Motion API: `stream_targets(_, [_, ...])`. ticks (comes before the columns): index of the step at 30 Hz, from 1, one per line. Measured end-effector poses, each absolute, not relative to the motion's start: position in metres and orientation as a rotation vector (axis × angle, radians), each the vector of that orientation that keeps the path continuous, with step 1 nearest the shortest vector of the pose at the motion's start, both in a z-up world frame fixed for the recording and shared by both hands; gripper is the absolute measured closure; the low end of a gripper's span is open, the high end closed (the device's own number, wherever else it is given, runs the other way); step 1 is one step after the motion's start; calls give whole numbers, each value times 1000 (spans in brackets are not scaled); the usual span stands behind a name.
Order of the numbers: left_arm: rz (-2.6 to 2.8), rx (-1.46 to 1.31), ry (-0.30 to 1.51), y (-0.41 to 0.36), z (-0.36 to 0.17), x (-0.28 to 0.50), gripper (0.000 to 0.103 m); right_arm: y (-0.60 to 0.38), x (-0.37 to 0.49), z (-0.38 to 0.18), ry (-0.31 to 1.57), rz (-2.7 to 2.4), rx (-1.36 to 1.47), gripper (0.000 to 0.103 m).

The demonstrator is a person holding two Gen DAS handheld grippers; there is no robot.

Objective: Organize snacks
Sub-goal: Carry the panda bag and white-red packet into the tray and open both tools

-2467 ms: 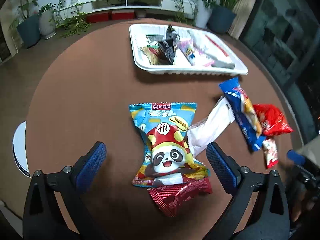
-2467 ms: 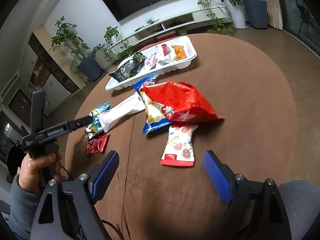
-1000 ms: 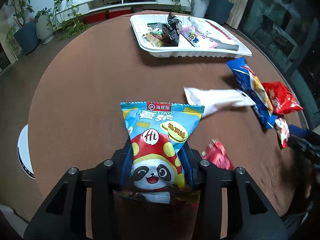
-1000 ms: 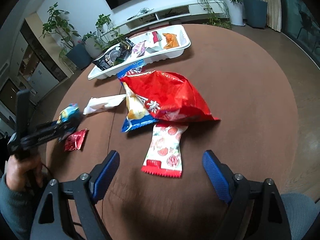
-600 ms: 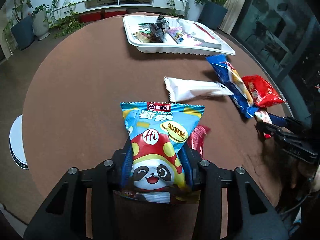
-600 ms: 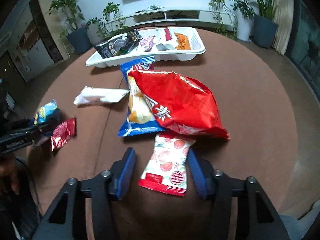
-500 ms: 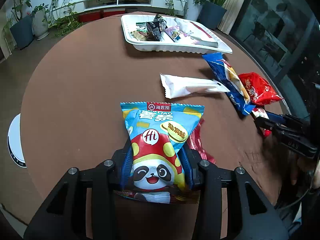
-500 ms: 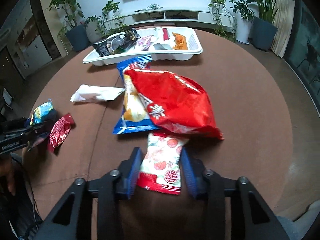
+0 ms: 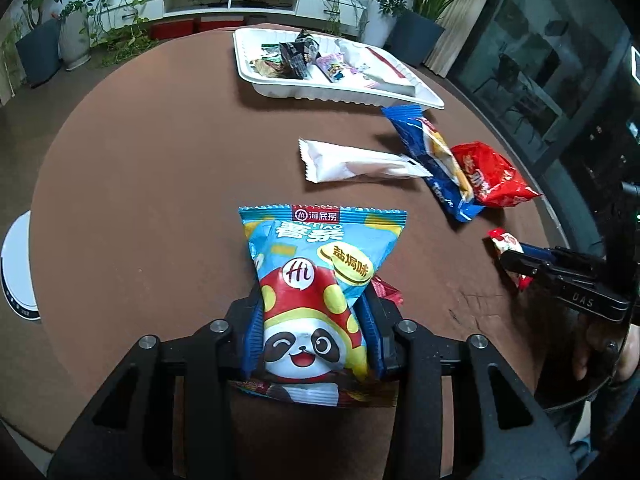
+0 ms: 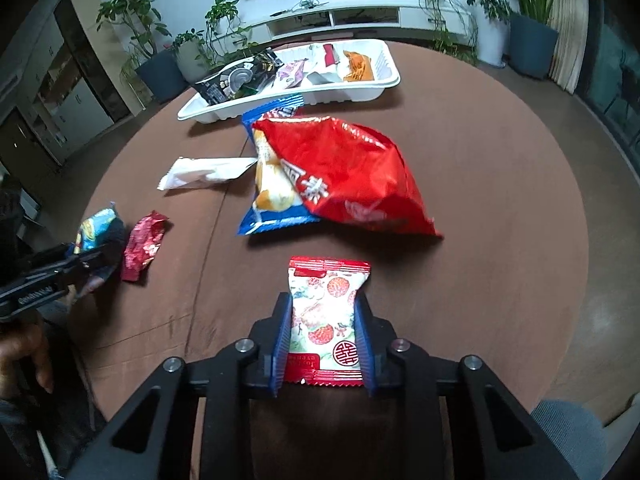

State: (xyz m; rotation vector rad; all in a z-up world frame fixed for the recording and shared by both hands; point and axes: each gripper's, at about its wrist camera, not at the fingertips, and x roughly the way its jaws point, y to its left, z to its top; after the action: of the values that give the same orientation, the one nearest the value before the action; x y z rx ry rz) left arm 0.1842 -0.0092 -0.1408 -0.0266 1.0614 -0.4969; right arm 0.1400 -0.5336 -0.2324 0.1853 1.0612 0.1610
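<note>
My left gripper (image 9: 312, 308) is shut on a blue panda snack bag (image 9: 320, 264), held just above the brown round table (image 9: 140, 160). A small dark red packet (image 9: 386, 290) peeks out behind that bag. My right gripper (image 10: 323, 320) has a small red-and-white packet (image 10: 326, 292) between its blue pads; the jaws are closing and the pads press its sides. Ahead of it lie a big red bag (image 10: 352, 172) over a blue bag (image 10: 272, 216), and a white packet (image 10: 200, 172). The white tray (image 10: 384, 84) with several snacks sits at the far side.
In the left wrist view the tray (image 9: 424, 96) is at the far right, with the white packet (image 9: 356, 164), blue bag (image 9: 432, 160) and red bag (image 9: 488, 176) before it. The other gripper (image 9: 508, 256) and a hand are at the right edge. Potted plants and a low cabinet stand beyond the table.
My right gripper went from wide open to shut on the small red-and-white packet, which now sits off the pile. The left gripper drifted sideways, still holding the panda bag.
</note>
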Motion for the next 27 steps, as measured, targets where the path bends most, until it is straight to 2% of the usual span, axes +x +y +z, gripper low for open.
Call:
stream_targets(13, [-555,-90,1023,-14,-118,174,65,-524,132,-207,1020,305,333,72])
stream_targets(27, [-546,-184,962,6,-86,209,65,-585,147,-178,935,266,482,72])
